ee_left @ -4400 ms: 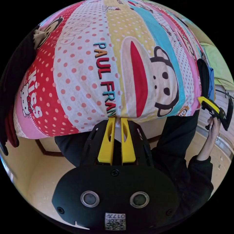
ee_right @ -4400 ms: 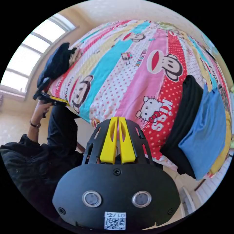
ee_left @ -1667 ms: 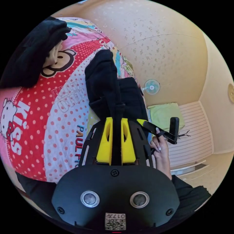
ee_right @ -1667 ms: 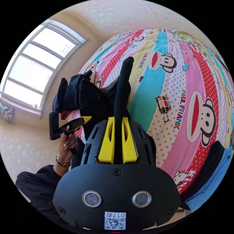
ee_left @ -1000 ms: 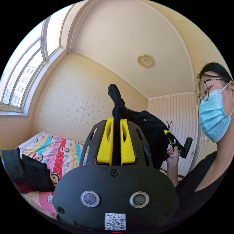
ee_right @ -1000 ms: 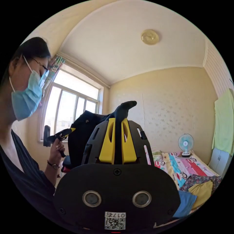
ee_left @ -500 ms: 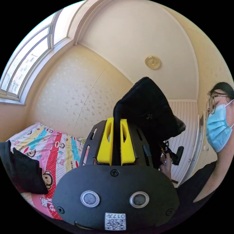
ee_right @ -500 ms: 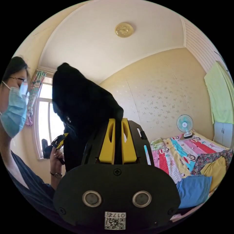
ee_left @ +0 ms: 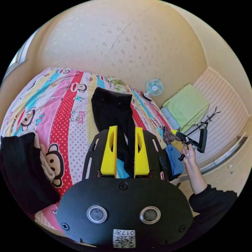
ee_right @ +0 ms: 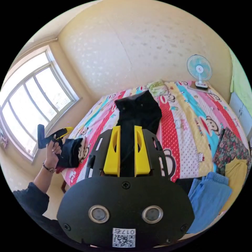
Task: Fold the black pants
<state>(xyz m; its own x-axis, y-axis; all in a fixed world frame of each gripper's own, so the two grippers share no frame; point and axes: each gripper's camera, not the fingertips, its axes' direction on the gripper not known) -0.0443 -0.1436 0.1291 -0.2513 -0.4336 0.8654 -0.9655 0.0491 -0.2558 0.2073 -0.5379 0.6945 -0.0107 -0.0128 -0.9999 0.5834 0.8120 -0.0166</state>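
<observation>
Two grippers stand over the near edge of the bed (ee_left: 65,105), each with its jaws spread and black cloth showing in the gap. The black pants (ee_left: 113,115) lie laid out along the striped bedspread, reaching away from the near edge toward the far wall; in the left gripper view the left gripper (ee_left: 125,131) has cloth against its right jaw only, and in the right gripper view the right gripper (ee_right: 127,130) has cloth between its jaws, contact with them unclear. Bare bedspread lies open on both sides of the pants. A dark pile of clothes (ee_left: 19,168) sits at the bed's near edge to one side; folded blue clothes (ee_right: 210,194) sit at the other. A fan (ee_right: 199,69) stands at the far end.
</observation>
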